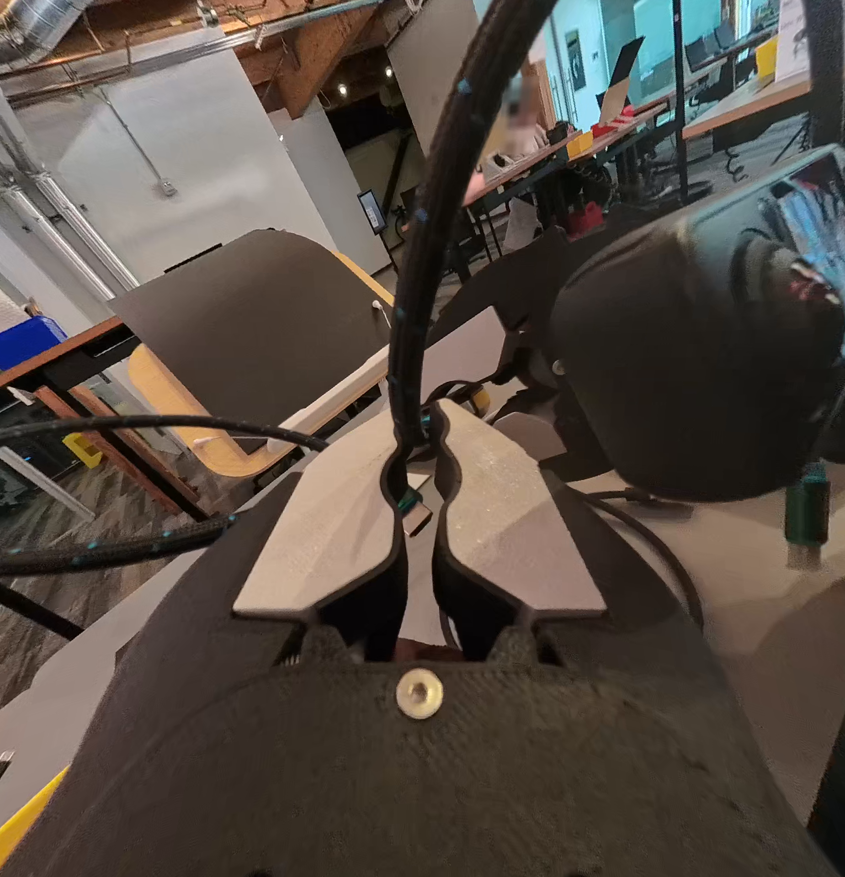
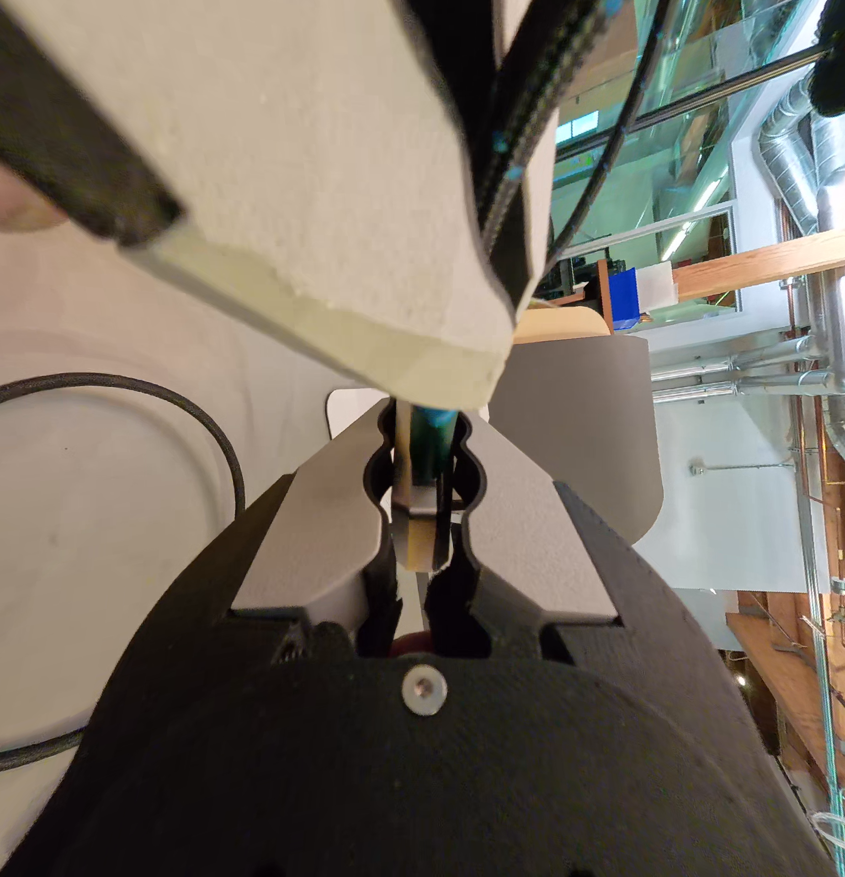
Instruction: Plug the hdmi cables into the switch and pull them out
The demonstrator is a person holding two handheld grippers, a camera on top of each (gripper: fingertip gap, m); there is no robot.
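Left wrist view: my left gripper (image 1: 422,455) has its two grey fingers (image 1: 335,512) drawn close together, with only a narrow wavy slot between them, and in that slot runs a black braided HDMI cable (image 1: 413,303) flecked with blue. The cable arches up and away over the bench (image 1: 767,631), and its teal-collared metal plug (image 1: 416,515) hangs free in the gap behind the fingertips, tilted and not seated in anything. My right gripper (image 1: 695,360) appears to the right as a large dark, blurred mass just beside my left one; a second teal plug (image 1: 807,517) hangs below it, apart from the bench top. Two further braided cables (image 1: 140,422) cross the left edge of this view, and a thin black cord (image 1: 658,545) lies curved on the bench. Right wrist view (the scene appears rolled on its side): my right gripper (image 2: 422,455) is nearly closed, its fingers (image 2: 316,536) pinching a dark teal plug body (image 2: 430,451) whose metal end points back toward the camera. One pale finger of my left gripper (image 2: 316,199) fills the upper part of this view, blurred and very near, with braided cable (image 2: 520,156) passing beside it. A thin black cord (image 2: 187,413) loops over the pale bench (image 2: 102,545) at the left. The switch cannot be made out in either view.
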